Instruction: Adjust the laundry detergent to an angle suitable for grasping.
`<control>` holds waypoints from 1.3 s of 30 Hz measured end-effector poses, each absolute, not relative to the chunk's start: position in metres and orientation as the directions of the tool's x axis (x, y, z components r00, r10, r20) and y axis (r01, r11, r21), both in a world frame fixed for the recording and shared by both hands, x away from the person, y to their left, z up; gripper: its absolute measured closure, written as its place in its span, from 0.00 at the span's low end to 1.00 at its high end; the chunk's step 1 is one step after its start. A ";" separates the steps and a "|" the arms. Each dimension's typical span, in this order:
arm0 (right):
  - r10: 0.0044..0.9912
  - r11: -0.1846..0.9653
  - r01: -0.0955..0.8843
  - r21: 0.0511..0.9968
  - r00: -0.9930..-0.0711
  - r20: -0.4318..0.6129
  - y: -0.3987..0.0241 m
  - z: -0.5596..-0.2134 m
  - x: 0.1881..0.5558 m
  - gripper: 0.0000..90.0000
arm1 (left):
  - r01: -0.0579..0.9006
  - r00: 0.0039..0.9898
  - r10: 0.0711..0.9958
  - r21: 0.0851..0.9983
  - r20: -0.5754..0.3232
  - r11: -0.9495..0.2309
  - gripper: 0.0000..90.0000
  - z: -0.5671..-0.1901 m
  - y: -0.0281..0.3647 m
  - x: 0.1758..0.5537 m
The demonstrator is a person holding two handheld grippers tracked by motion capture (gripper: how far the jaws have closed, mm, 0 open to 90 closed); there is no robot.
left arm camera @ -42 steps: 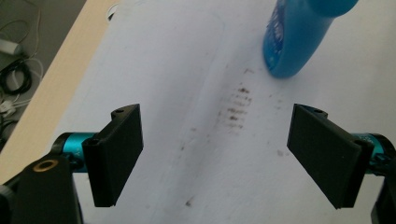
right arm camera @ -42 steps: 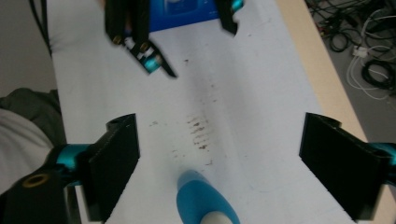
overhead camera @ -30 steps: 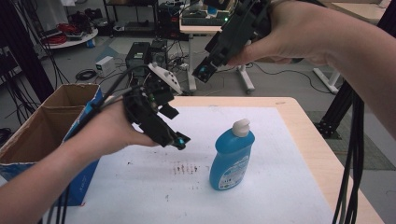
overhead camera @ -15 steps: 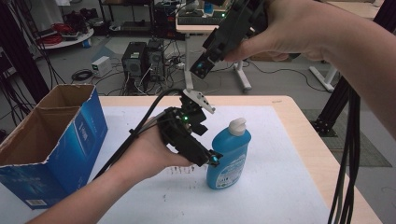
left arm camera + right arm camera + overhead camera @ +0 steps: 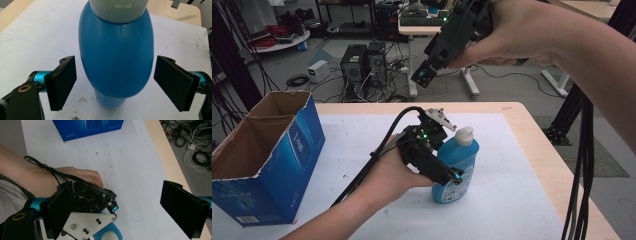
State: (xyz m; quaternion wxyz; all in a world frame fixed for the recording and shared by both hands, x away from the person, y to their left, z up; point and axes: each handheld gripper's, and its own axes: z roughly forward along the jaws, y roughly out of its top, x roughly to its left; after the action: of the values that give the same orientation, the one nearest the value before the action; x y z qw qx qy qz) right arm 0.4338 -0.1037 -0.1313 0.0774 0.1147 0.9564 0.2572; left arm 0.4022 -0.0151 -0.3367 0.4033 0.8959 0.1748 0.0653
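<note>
A blue bottle [image 5: 460,161] with a white cap stands upright on the white mat. My left gripper [image 5: 454,176] is open and straddles the bottle's body from the left. In the left gripper view the bottle [image 5: 116,55] sits between the two black pads [image 5: 62,82], with a small gap on each side. My right gripper [image 5: 426,76] is held high above the table's far edge, open and empty. The right gripper view looks down between its spread jaws [image 5: 122,212] onto the left hand, the left gripper's grey plate and the bottle's cap [image 5: 108,236].
An open blue cardboard box [image 5: 267,165] stands at the table's left edge and also shows in the right gripper view [image 5: 87,127]. The white mat [image 5: 522,200] covers most of the wooden table [image 5: 532,130]. Black cables [image 5: 582,165] hang at the right.
My left gripper has moved right, from beside the box to the bottle, and now has its jaws around it. The right gripper has stayed raised, shifting only slightly.
</note>
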 end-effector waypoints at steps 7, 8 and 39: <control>0.258 0.846 0.181 0.502 -0.962 -0.087 -0.102 -0.133 0.435 0.13 | 0.261 0.926 0.376 0.754 -0.020 -0.602 0.21 -0.340 -0.021 0.403; 0.259 0.846 0.182 0.502 -0.962 -0.087 -0.102 -0.133 0.435 0.13 | 0.261 0.927 0.374 0.753 -0.022 -0.604 0.21 -0.341 -0.022 0.403; 0.264 0.851 0.188 0.490 -0.960 -0.090 -0.103 -0.135 0.436 0.13 | 0.289 0.918 0.395 0.736 -0.033 -0.612 0.22 -0.351 -0.032 0.407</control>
State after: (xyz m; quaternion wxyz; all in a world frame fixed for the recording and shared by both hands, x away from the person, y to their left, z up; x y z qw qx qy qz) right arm 0.4359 -0.1030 -0.1350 0.0771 0.1176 0.9590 0.2462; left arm 0.4072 -0.0317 -0.3512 0.3970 0.8953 0.1910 0.0663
